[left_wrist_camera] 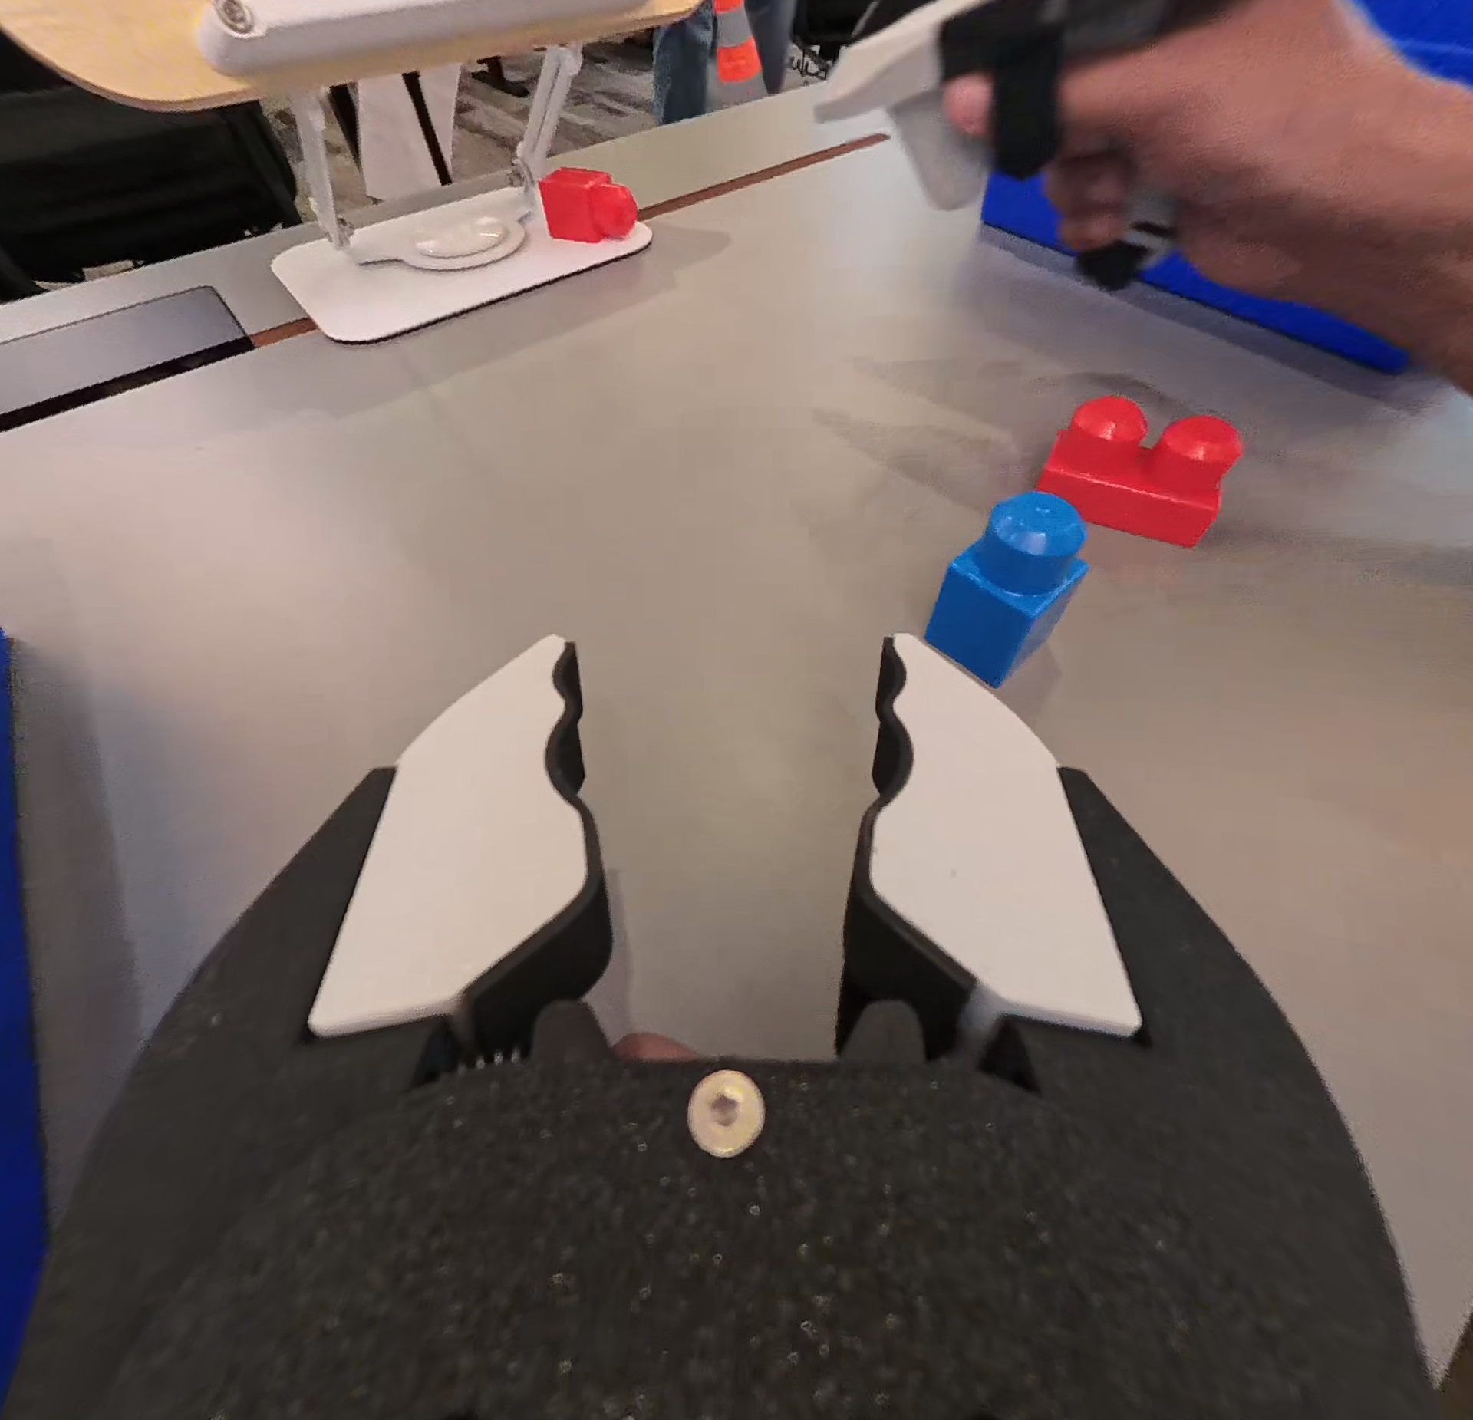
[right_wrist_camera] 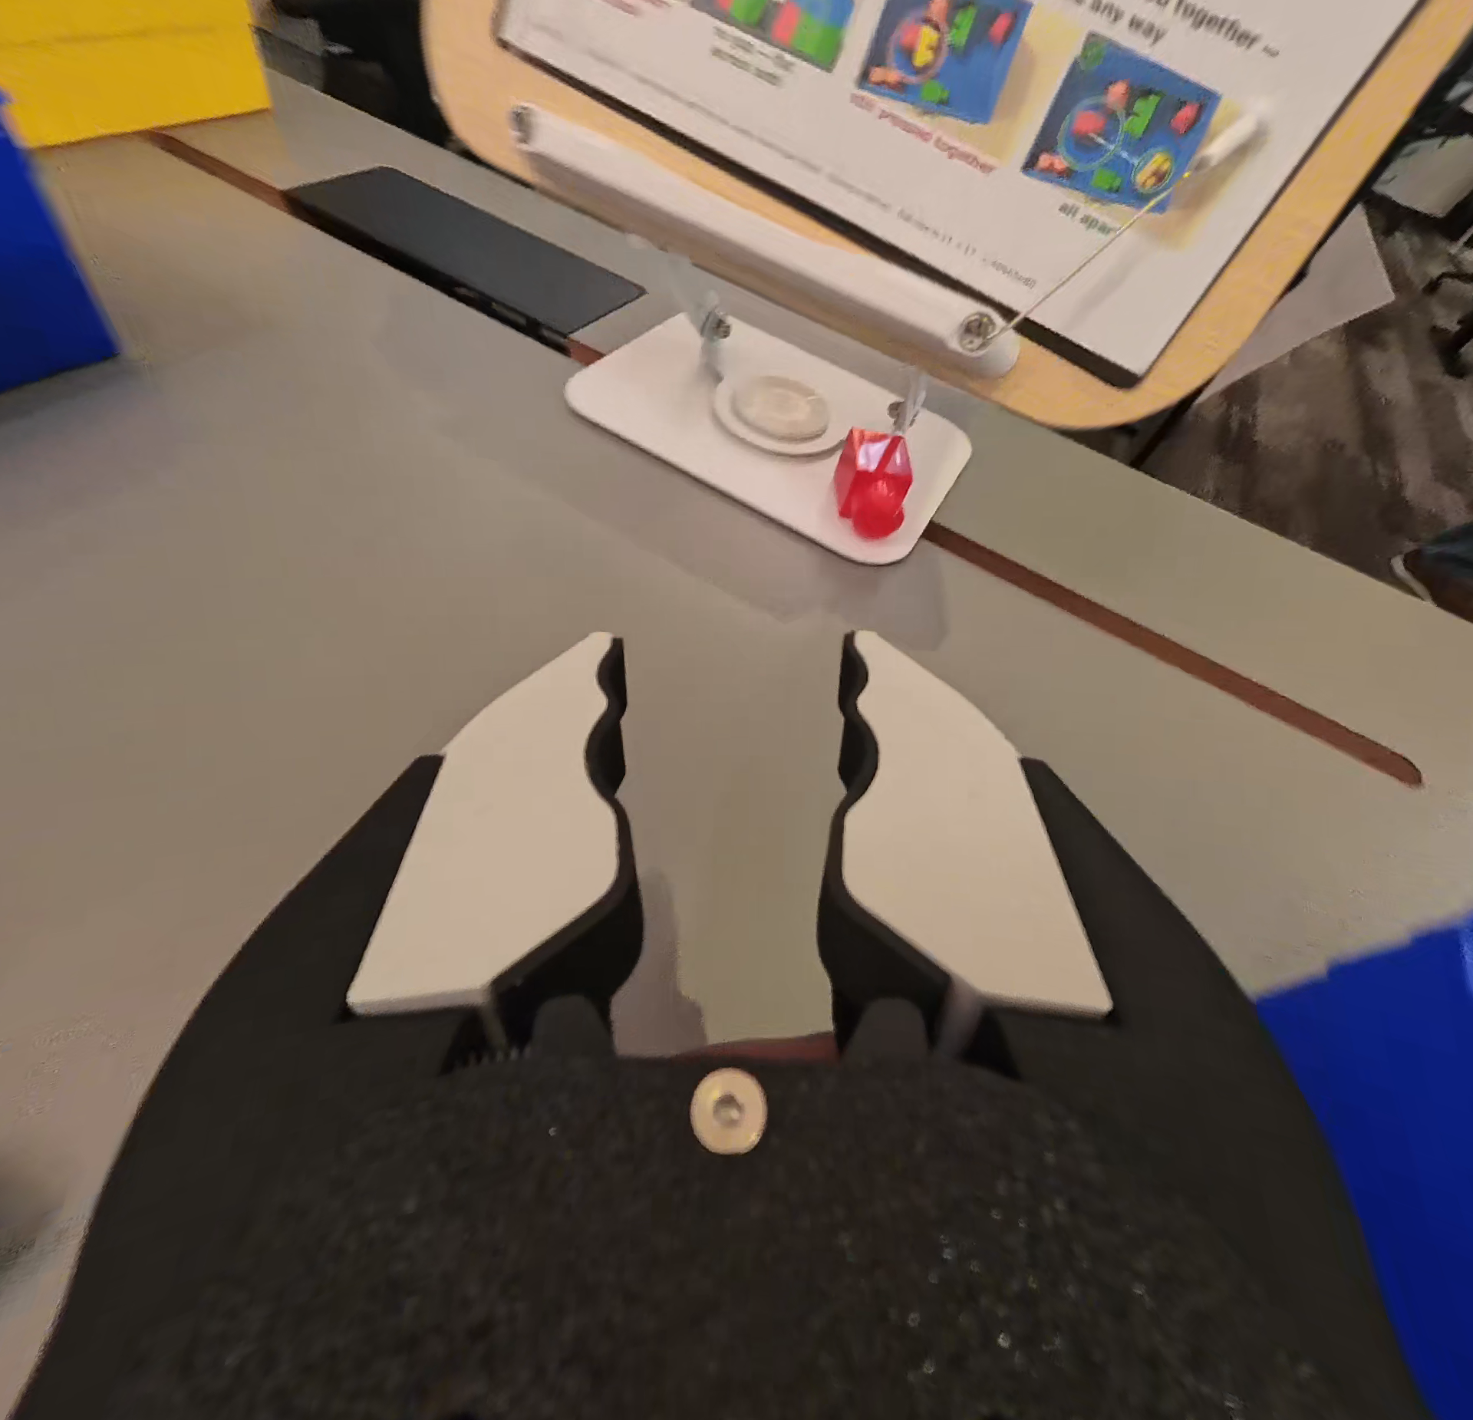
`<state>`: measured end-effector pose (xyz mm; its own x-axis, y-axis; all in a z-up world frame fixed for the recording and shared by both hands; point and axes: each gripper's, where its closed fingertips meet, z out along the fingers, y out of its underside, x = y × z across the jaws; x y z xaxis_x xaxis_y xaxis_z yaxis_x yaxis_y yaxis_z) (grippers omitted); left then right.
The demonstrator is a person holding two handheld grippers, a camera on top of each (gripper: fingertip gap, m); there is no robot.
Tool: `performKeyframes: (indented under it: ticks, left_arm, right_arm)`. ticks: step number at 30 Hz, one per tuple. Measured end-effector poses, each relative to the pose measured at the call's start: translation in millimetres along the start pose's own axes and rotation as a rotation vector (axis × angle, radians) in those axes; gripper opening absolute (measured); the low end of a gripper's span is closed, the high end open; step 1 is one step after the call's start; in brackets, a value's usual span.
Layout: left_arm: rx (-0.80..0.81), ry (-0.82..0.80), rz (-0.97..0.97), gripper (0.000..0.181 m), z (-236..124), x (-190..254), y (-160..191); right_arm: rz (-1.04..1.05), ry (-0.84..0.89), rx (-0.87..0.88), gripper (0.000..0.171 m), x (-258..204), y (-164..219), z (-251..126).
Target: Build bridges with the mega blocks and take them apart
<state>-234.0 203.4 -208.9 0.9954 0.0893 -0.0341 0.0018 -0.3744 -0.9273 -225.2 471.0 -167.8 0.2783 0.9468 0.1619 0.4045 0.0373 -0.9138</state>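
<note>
1. Both grippers are empty. The left gripper [left_wrist_camera: 727, 652] hovers low over the grey table [left_wrist_camera: 558, 505] with its fingers spread and nothing between them. The right gripper [right_wrist_camera: 732, 648] is also spread wide, with only bare table showing in the gap.

2. Three blocks show, all apart from one another. A blue one-stud block [left_wrist_camera: 1008, 589] stands upright just beyond the left gripper's right fingertip, close to it but not touching. A red two-stud block [left_wrist_camera: 1136, 473] lies flat just behind the blue one. A small red block [right_wrist_camera: 873, 481] lies on its side on the white base of the sign stand [right_wrist_camera: 661, 393], well away from the other two.

3. In the left wrist view the right gripper appears at the top right, held in a hand [left_wrist_camera: 1275, 154] above the table, blurred, near a blue bin [left_wrist_camera: 1275, 306].

4. No bridge stands, so this reads as either the very start of a build or the end of a take-apart; the pictures do not settle which.

5. If building, the likely next move is to gather two supports. The blue block is nearest: the left gripper would need to shift right, straddle its square body below the stud, and close squarely so it does not tip.

6. The far red block must be stood upright, and the two-stud block would then span both.
</note>
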Motion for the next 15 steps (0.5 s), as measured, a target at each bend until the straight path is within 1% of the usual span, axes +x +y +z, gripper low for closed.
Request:
performKeyframes:
  ticks: [3,7,9,11,15]
  left_arm:
    - [0.032,0.001,-0.028,0.070,-3,-6,-4]
    - [0.070,-0.010,-0.019,0.070,-4,-13,-9]
    - [0.088,-0.016,-0.008,0.069,-3,-13,-11]
    - [0.093,-0.022,0.018,0.069,-1,-13,-13]
    - [0.072,-0.033,0.090,0.068,4,-7,-11]
  right_arm:
    - [0.078,-0.023,-0.079,0.054,21,8,61]
    - [0.174,-0.029,-0.159,0.057,44,14,120]
    - [0.164,-0.013,-0.187,0.057,53,12,142]
    - [0.116,-0.003,-0.251,0.058,58,17,160]
    - [0.082,0.034,-0.282,0.054,67,20,180]
